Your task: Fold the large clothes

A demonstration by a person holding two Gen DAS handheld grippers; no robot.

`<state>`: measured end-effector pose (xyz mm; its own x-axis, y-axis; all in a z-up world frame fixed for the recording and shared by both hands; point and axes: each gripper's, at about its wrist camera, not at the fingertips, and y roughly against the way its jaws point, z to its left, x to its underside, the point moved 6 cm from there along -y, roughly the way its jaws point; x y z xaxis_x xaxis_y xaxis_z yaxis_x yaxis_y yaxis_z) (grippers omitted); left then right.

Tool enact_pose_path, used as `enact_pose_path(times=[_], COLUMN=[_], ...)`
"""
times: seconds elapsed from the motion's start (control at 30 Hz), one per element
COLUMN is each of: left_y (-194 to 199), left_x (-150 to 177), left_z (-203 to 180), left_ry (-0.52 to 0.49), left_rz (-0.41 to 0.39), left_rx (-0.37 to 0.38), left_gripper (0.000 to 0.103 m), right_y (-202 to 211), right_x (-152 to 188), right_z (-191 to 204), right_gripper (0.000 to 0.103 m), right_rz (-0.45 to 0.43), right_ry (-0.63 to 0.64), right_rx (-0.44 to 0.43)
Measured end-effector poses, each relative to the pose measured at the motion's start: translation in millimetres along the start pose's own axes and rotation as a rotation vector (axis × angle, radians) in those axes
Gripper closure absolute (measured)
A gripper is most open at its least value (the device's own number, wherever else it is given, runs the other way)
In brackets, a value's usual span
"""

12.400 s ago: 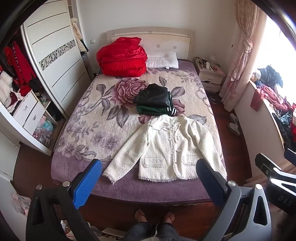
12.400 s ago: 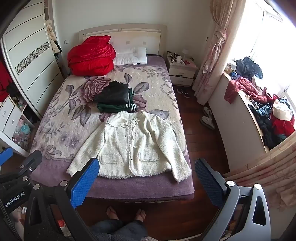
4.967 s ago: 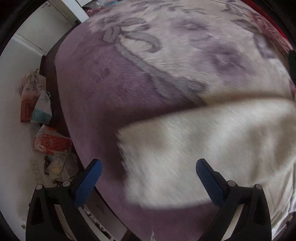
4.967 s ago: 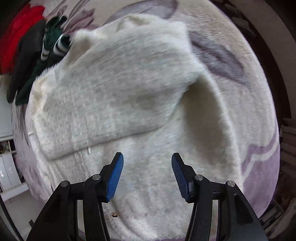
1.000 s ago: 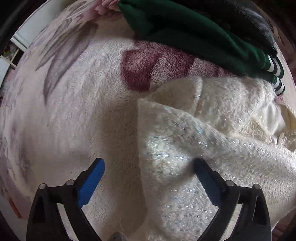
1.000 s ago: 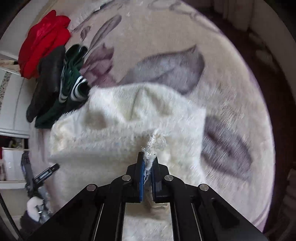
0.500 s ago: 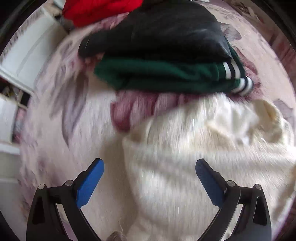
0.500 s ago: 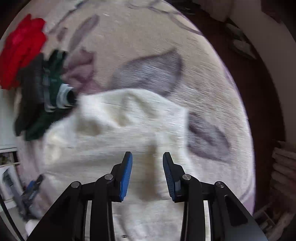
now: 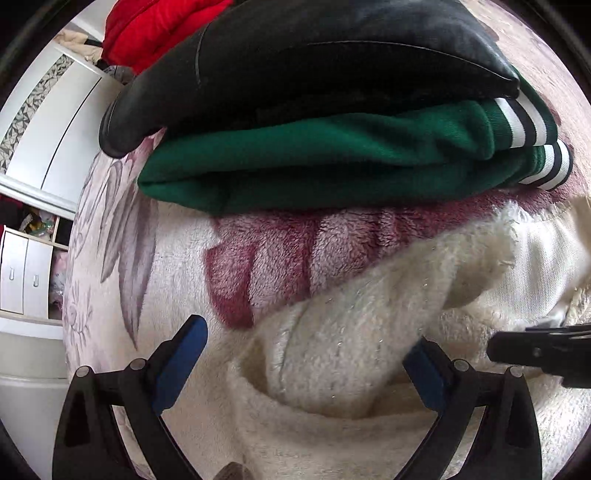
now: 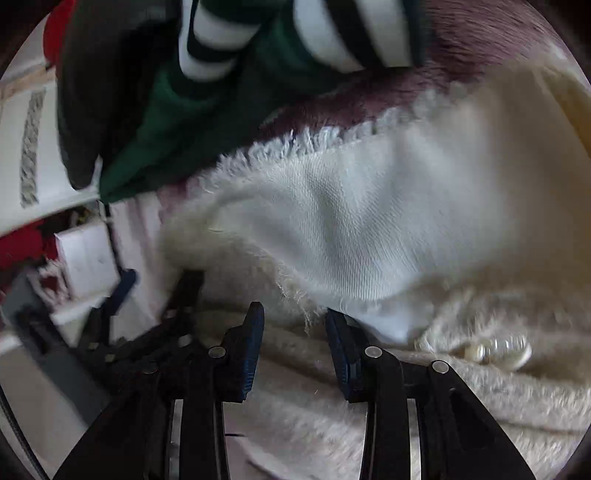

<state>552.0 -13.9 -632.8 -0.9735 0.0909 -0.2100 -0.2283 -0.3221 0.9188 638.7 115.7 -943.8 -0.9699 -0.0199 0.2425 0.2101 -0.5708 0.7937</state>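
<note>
The cream jacket [image 9: 354, 354] lies bunched on the bed's floral blanket [image 9: 177, 236], a folded sleeve rising between the left gripper's [image 9: 306, 363] spread jaws, which pinch nothing. In the right wrist view its smooth white lining [image 10: 369, 206] and frayed edge sit just ahead of the right gripper [image 10: 295, 343], whose jaws stand partly apart with a fringe tuft hanging between them, untouched; a pearly button [image 10: 498, 350] lies to their right. Beyond the left jaws a folded green garment [image 9: 314, 162] with white-striped cuffs carries a black jacket [image 9: 314, 62], red bedding [image 9: 155, 26] behind. A white wardrobe [image 9: 48, 122] stands left. No writing is legible anywhere.
</note>
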Motion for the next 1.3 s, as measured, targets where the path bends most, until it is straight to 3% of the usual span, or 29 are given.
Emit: enact_pose_path(times=[0.03,0.17,0.23,0.33,0.43,0.5,0.53,0.57,0.63,0.77,0.9,1.03,1.2,1.3], left_y=[0,3,10,21,36,47,50,51,47,18,-1,2,10,26], left_x=[1,-4,-6,-12,-16,-19,-21,-23,-26,-27,-28,-32,-38,-41], left_z=[2,3,5,3,0,-4,-9,-15,-31,-71,-85,-77,-60,-51], left_ry=[0.006,0.018,0.017,0.003,0.002,0.002,-0.003,-0.004,-0.015,-0.071,-0.110,-0.078,-0.034,-0.016], left_rz=[0.002,0.002,-0.017,-0.033,-0.045,-0.061,-0.068,-0.067,-0.051,0.005,0.014,0.012,-0.009,-0.036], left_rx=[0.009,0.030,0.029,0.022,0.050,0.055,0.063,0.071,0.089,0.102,0.058,0.075,0.082,0.106], left_gripper=[0.001,0.001,0.001,0.001,0.001,0.001,0.001,0.001,0.001,0.001,0.001,0.001,0.001,0.001], right_y=[-3,17,35,38,48,76,93,107,126,102,57,51,66,77], right_x=[0,-3,-13,-17,-1,13,19,25,32,39,17,13,20,23], right_z=[1,13,18,17,14,2,-7,-16,-33,-51,-50,-34,-22,-42], right_gripper=[0.085,0.103,0.103,0.103,0.102,0.096,0.087,0.064,0.044,0.044,0.045,0.082,0.088,0.080], right_rz=[0.002,-0.116,-0.175,-0.173,-0.114,-0.151,-0.191,-0.223,-0.257,-0.200,-0.165,-0.249,-0.290,-0.206], right_ry=[0.015,0.032,0.009,-0.018,-0.045,-0.089,-0.117,-0.134,-0.172,-0.243,-0.168,-0.158,-0.187,-0.187], right_rx=[0.026,0.101,0.104,0.106,0.070,0.081,0.110,0.147,0.193,0.131,0.246,0.334,0.247,0.145])
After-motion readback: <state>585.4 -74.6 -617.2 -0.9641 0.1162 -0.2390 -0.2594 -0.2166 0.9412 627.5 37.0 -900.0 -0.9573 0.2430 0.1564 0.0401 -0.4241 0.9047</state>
